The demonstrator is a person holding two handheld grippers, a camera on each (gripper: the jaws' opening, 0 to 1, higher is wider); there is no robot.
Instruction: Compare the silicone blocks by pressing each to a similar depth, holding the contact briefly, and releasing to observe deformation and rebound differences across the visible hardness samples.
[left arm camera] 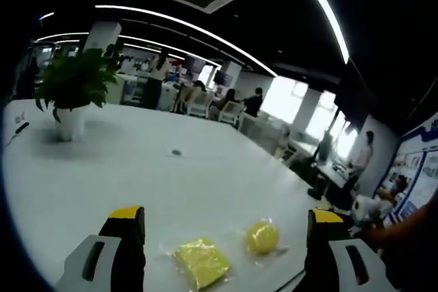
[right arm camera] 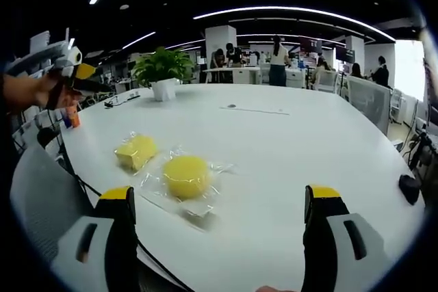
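Note:
Two yellow silicone samples in clear plastic wrap lie on the white table (left arm camera: 137, 176). In the left gripper view, the square block (left arm camera: 201, 262) sits low between my jaws and the round block (left arm camera: 262, 237) lies just right of it; my left gripper (left arm camera: 227, 227) is open above them, touching neither. In the right gripper view, the round block (right arm camera: 185, 176) lies ahead, left of centre, with the square block (right arm camera: 135, 151) further left. My right gripper (right arm camera: 220, 203) stands open, nothing between its fingers. The left gripper (right arm camera: 72, 73) appears at far left, held in a hand.
A potted green plant (left arm camera: 72, 90) (right arm camera: 163, 72) stands at the far end of the table. A small dark disc (left arm camera: 176, 152) and a cable lie mid-table. A black object (right arm camera: 409, 189) rests at the right edge. Chairs, desks and people fill the office behind.

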